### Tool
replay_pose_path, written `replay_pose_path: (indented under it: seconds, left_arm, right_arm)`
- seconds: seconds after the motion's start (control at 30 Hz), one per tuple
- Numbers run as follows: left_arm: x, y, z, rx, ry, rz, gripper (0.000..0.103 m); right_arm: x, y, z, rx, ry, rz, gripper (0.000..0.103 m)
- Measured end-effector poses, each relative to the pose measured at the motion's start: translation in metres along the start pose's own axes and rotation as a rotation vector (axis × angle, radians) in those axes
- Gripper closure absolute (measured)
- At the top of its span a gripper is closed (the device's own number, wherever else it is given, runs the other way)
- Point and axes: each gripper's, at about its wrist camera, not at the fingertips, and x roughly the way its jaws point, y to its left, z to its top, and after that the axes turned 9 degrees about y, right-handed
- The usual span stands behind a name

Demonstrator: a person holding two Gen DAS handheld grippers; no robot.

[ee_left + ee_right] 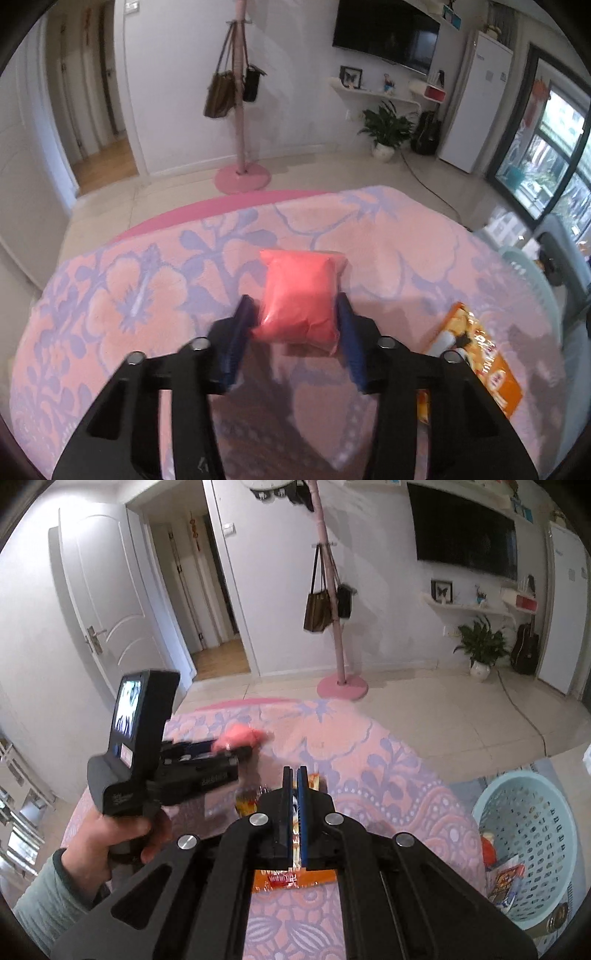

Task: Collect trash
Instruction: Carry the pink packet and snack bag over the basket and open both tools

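A red plastic-wrapped packet (297, 295) sits between the blue fingers of my left gripper (295, 308), which is shut on it just above the pink flowered blanket (147, 288). The packet also shows blurred in the right wrist view (240, 736), at the tip of the left gripper (236, 751). An orange snack wrapper (476, 354) lies on the blanket to the right. My right gripper (294, 775) stands over this wrapper (295, 880) with its jaws nearly closed; whether they pinch it is unclear.
A light blue laundry basket (554, 812) with several wrappers inside stands on the floor at the right of the bed. A pink coat stand (341, 685) with bags, a potted plant (480, 653) and a guitar (524, 650) stand by the far wall.
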Motion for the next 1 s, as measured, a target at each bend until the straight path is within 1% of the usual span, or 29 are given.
replay_pose_path:
  seconds: [0.03, 0.1, 0.17, 0.2, 0.23, 0.33, 0.4, 0.47, 0.5, 0.57, 0.63, 0.67, 0.7, 0.73, 0.77, 0.83, 0.93, 1.0]
  left_arm:
    - [-0.001, 0.002, 0.0, -0.008, -0.006, -0.003, 0.065]
    - [-0.005, 0.008, -0.002, -0.033, -0.014, -0.022, 0.066]
    - [-0.014, 0.016, -0.008, -0.068, -0.018, -0.038, 0.066]
    - [-0.02, 0.02, -0.013, -0.08, -0.023, -0.042, 0.066]
    - [-0.025, 0.022, -0.017, -0.087, -0.03, -0.046, 0.066]
    - [-0.043, 0.029, -0.038, -0.12, -0.045, -0.041, 0.066]
    - [-0.05, 0.035, -0.051, -0.152, -0.038, -0.053, 0.066]
    - [-0.055, 0.039, -0.063, -0.178, -0.032, -0.068, 0.066]
    - [-0.057, 0.04, -0.067, -0.184, -0.031, -0.069, 0.066]
    - [-0.062, 0.038, -0.074, -0.184, -0.036, -0.068, 0.066]
    - [-0.067, 0.035, -0.08, -0.179, -0.044, -0.071, 0.066]
    - [-0.069, 0.034, -0.083, -0.176, -0.049, -0.067, 0.066]
    - [-0.071, 0.032, -0.085, -0.174, -0.054, -0.065, 0.066]
    - [-0.073, 0.032, -0.088, -0.174, -0.056, -0.067, 0.066]
    - [-0.075, 0.03, -0.09, -0.171, -0.057, -0.069, 0.066]
    - [-0.078, 0.026, -0.093, -0.161, -0.062, -0.069, 0.066]
    - [-0.084, 0.019, -0.094, -0.141, -0.072, -0.067, 0.066]
    - [-0.091, 0.015, -0.095, -0.132, -0.087, -0.079, 0.066]
  right_arm:
    - [0.007, -0.003, -0.001, 0.008, 0.035, 0.01, 0.101]
    - [0.018, -0.007, -0.003, 0.024, 0.092, 0.046, 0.096]
    - [0.034, -0.008, -0.007, 0.033, 0.165, 0.071, 0.072]
    - [0.04, -0.008, -0.009, 0.036, 0.186, 0.06, 0.047]
    - [0.046, -0.008, -0.012, 0.043, 0.197, 0.037, 0.031]
    - [0.059, -0.009, -0.017, 0.058, 0.221, 0.017, 0.031]
    - [0.072, -0.01, -0.019, 0.069, 0.262, -0.003, 0.025]
    - [0.076, 0.001, -0.021, 0.025, 0.262, -0.044, 0.022]
    - [0.079, 0.007, -0.022, -0.002, 0.273, -0.069, 0.022]
    - [0.083, 0.028, -0.027, -0.098, 0.264, -0.19, 0.03]
    - [0.078, 0.039, -0.03, -0.136, 0.236, -0.18, 0.058]
    - [0.075, 0.043, -0.031, -0.146, 0.224, -0.203, 0.072]
    - [0.072, 0.046, -0.033, -0.16, 0.213, -0.234, 0.076]
    - [0.068, 0.05, -0.035, -0.173, 0.201, -0.257, 0.086]
    - [0.066, 0.049, -0.036, -0.17, 0.196, -0.258, 0.093]
    - [0.056, 0.049, -0.038, -0.152, 0.176, -0.241, 0.098]
    - [0.037, 0.043, -0.04, -0.111, 0.136, -0.209, 0.1]
    - [0.024, 0.036, -0.04, -0.095, 0.108, -0.191, 0.1]
